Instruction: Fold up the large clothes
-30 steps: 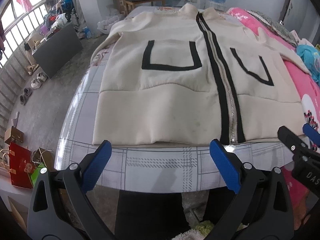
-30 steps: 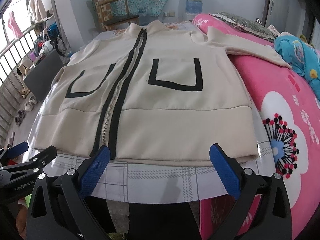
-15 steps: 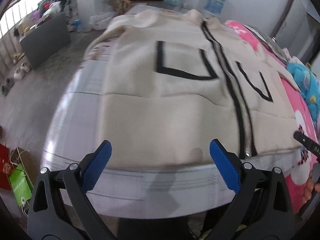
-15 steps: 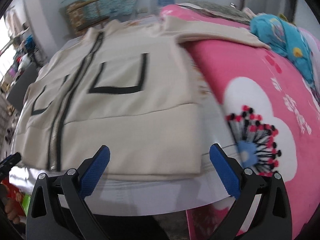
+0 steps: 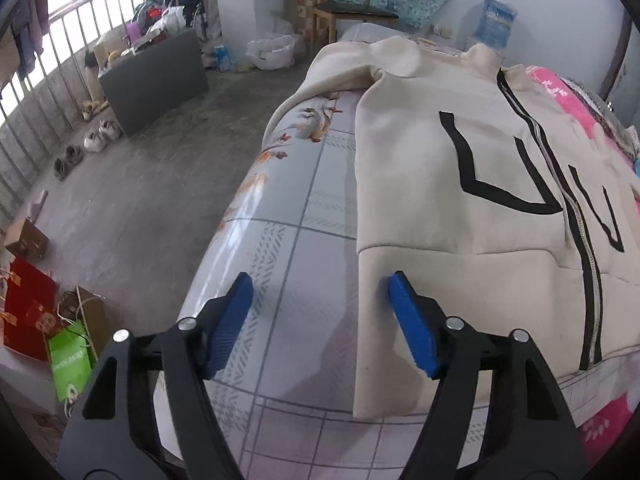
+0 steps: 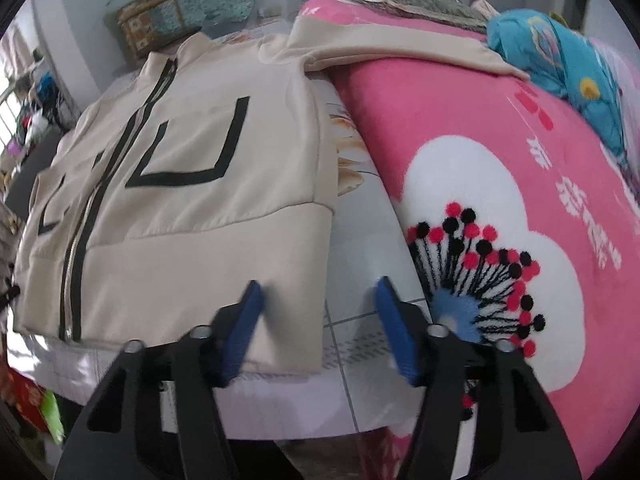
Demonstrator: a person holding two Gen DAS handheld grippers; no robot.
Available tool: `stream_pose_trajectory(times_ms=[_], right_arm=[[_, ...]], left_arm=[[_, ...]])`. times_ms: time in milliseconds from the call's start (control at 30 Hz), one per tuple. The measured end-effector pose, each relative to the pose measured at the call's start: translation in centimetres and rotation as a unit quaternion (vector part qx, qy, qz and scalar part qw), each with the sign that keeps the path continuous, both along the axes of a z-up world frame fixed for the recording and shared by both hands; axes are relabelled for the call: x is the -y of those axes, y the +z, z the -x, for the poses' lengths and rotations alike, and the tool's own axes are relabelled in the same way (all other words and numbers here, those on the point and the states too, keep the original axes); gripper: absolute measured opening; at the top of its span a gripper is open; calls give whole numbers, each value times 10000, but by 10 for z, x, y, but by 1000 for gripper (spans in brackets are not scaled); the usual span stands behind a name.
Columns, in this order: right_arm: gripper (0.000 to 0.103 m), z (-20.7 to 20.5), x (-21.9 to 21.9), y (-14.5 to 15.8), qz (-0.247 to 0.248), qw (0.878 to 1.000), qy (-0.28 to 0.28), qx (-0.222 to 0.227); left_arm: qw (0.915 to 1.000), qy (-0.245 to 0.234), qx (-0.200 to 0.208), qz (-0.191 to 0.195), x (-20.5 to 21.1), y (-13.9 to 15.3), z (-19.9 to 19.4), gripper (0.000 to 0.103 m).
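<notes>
A large cream zip-up jacket (image 5: 460, 200) with black pocket outlines lies flat, front up, on a bed with a grey checked sheet (image 5: 296, 248). My left gripper (image 5: 320, 320) is open and straddles the jacket's left side edge near the hem, low over the sheet. In the right wrist view the jacket (image 6: 192, 184) fills the left half. My right gripper (image 6: 320, 320) is open and straddles the jacket's right side edge near the hem. One sleeve (image 6: 392, 48) lies across the pink blanket. The other sleeve (image 5: 320, 76) hangs over the bed's far left side.
A pink flowered blanket (image 6: 500, 200) lies bunched on the bed to the right, with a blue patterned cloth (image 6: 568, 60) on it. Left of the bed are a concrete floor, a dark box (image 5: 152, 76), shoes (image 5: 96, 140) and paper bags (image 5: 44, 320). A wooden chair (image 5: 352, 12) stands beyond the bed.
Both grippers have swung outward from the jacket's hem and moved forward: the left one to the left side edge, the right one to the right side edge. Both stay open.
</notes>
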State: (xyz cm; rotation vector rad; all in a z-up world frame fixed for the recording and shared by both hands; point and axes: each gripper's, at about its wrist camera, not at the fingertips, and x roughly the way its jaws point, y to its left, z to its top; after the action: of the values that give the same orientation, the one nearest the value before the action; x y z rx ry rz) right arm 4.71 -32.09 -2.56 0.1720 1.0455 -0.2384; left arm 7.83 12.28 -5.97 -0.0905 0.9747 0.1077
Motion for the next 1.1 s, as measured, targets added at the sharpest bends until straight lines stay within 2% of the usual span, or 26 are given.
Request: stream_pose_trajectory(times_ms=[67,167,267,300,333,367,433,567,767,967,1100], right_arm=[[42,1,-3,0,99,9999,97,-45],[24,0,-6,-5,4,9997,216,-103],[17,-1,-10,-9,48,9995,316,-86],[14,-2,-10,-9,51,9994,340,-60],[12,-1,-10,-9,14,9994,351,-15],[9,-1,-10,-7,-25,9994,358,27],[8,1,-9,-1,-94,9992,354,147],[6,11,-8,16,-86,9983,372,439],[5,32,3,32,-149,9971,333,674],[5,66,5,37,-140,9969,405,659],[7,83,5,24,-33,9979,387,516]], left_arm=[[10000,-70,-21,-36,4,0,-2,54],[9998,-212,-36,-34,13,1,-4,41],[9995,-316,-15,12,20,1,-3,25],[9993,-374,2,43,22,1,-3,16],[9992,-404,18,27,25,1,-2,14],[9992,-403,30,-56,27,2,-1,6],[9988,-438,95,-177,31,7,3,4],[9981,-483,363,-142,32,31,20,4],[9966,-627,522,-106,38,56,58,4],[9970,-628,430,-123,41,60,105,4],[9974,-660,240,-131,40,51,120,4]])
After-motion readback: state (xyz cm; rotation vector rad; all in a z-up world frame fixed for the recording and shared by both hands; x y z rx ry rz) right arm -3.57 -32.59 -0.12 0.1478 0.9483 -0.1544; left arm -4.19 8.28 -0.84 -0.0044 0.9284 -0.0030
